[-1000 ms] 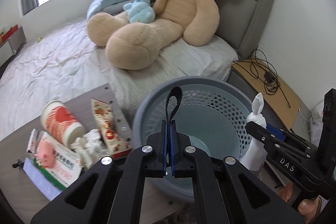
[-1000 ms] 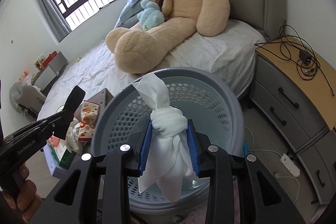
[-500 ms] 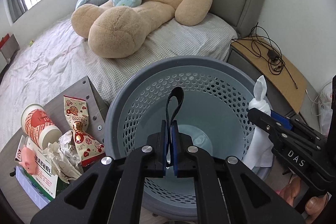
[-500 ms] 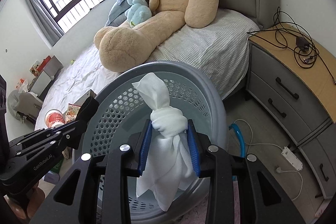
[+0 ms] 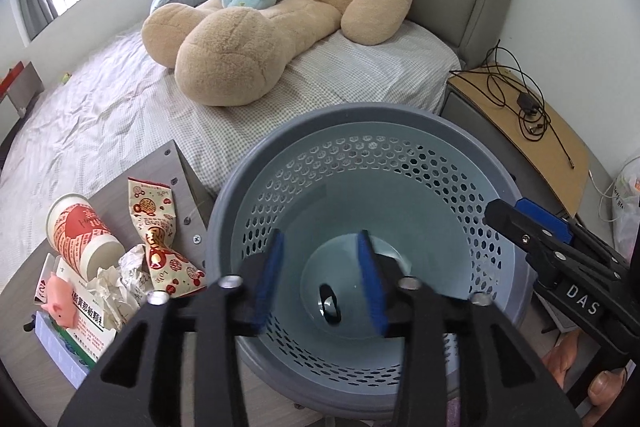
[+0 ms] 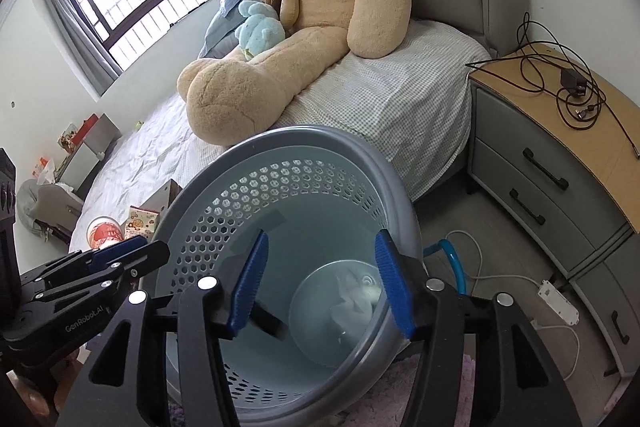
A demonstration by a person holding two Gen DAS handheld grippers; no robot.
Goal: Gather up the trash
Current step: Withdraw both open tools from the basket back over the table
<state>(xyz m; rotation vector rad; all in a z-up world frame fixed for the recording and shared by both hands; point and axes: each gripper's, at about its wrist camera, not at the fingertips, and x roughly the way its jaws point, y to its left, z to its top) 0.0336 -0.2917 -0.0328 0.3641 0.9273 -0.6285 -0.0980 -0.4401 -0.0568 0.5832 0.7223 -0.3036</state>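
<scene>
- Two grippers hung over a round grey-blue perforated basket point(image 5: 362, 163) beside a bed, and both had just let go of what they carried.
- The left gripper point(image 5: 322, 277), which a second earlier had been pressed together on a small black loop, now had its blue pads spread and still opening, with nothing pinched between them.
- That black loop point(image 5: 329, 303) lay free, low inside the basket, near its pale round bottom.
- The right gripper point(image 6: 318, 281), which had been pinching a knotted white tissue, was likewise spread and still opening, its pads touching nothing.
- The white tissue point(image 6: 354, 301) now lay crumpled on the basket's bottom.
- So two pieces of trash looked to have been delivered, and both grippers were free for another pick.
- More trash remained on the grey counter point(image 5: 100, 195) to the left of the basket: a red-and-white paper cup point(image 5: 82, 233) on its side, a red snack wrapper point(image 5: 158, 239), crumpled paper point(image 5: 116, 277) and a printed box point(image 5: 80, 315) with a small pink pig figure point(image 5: 56, 305) on it.
- The task seemed only partly done; the counter pile likely came next.
- A large teddy bear point(image 5: 288, 11) sat on the bed behind, and a bedside cabinet point(image 6: 560, 163) with tangled cables stood to the right.
</scene>
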